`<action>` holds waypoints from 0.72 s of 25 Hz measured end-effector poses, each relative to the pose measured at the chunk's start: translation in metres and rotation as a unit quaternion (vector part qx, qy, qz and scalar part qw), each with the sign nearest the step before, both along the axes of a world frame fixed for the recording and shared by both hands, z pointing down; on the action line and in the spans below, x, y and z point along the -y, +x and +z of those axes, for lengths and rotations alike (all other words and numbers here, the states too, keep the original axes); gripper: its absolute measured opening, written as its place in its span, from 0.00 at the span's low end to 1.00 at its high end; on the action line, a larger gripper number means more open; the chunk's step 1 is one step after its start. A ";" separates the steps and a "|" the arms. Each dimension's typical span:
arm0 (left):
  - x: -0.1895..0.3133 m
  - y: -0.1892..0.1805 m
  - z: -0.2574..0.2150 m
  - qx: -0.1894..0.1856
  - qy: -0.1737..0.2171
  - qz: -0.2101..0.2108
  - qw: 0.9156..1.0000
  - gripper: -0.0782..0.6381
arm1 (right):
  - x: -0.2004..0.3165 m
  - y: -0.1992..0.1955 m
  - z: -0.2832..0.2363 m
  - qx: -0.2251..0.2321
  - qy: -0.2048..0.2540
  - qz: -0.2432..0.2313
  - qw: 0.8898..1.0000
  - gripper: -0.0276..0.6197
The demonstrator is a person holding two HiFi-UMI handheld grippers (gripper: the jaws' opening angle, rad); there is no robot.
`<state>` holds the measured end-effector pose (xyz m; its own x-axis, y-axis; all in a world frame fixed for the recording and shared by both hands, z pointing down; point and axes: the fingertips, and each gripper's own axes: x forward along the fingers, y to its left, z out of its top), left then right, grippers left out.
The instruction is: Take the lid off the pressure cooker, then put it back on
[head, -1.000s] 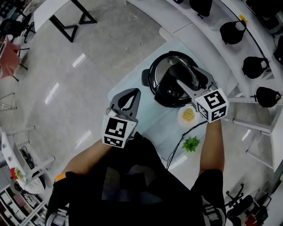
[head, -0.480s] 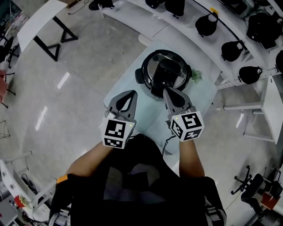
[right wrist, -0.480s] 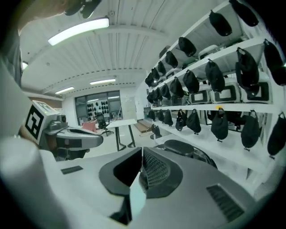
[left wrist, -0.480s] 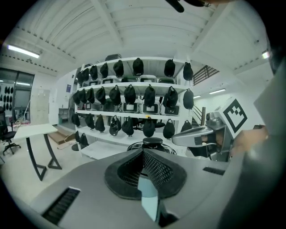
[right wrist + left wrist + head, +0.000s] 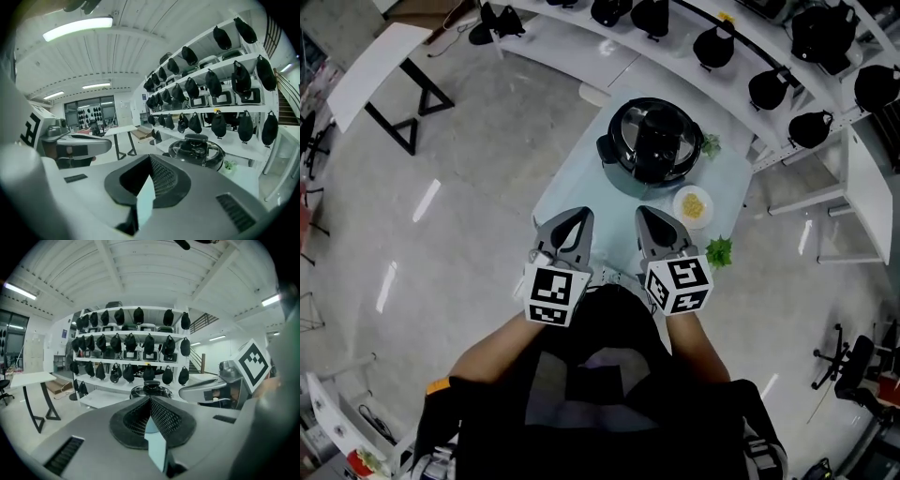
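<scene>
The black pressure cooker [image 5: 652, 141] stands at the far end of a pale blue table [image 5: 572, 192], its lid with the black handle [image 5: 657, 131] sitting on it. Both grippers hang over the table's near edge, well short of the cooker. My left gripper [image 5: 579, 215] is shut and holds nothing. My right gripper [image 5: 647, 213] beside it is also shut and empty. In the left gripper view the cooker [image 5: 151, 389] shows just beyond the closed left gripper [image 5: 150, 398]. In the right gripper view the cooker [image 5: 197, 149] lies ahead to the right of the right gripper [image 5: 150, 157].
A small white plate of yellow food [image 5: 692, 206] and a green sprig [image 5: 718, 251] lie on the table's right side, another sprig [image 5: 710, 144] by the cooker. White shelves with black hanging bags [image 5: 769, 89] curve behind. A black-legged table [image 5: 384, 66] stands far left.
Both grippers have drawn back from the cooker towards the person. The right gripper, open at the lid handle a second ago, has let go and shut. The lid stays on the cooker.
</scene>
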<state>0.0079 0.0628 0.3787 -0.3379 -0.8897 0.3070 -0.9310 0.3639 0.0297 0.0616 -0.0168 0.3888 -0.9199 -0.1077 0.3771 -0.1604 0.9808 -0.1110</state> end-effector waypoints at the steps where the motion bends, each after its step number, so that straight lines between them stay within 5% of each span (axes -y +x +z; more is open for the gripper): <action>1: -0.007 0.004 0.000 -0.001 0.003 0.003 1.000 0.12 | -0.009 0.005 0.000 -0.001 0.001 0.004 1.000 0.07; 11: -0.056 0.058 0.007 -0.031 0.017 0.046 0.998 0.12 | -0.075 0.055 -0.002 -0.014 0.013 0.050 0.999 0.07; 18: -0.054 0.064 -0.001 -0.005 0.023 0.028 0.999 0.12 | -0.075 0.067 -0.004 -0.007 0.025 0.039 0.999 0.07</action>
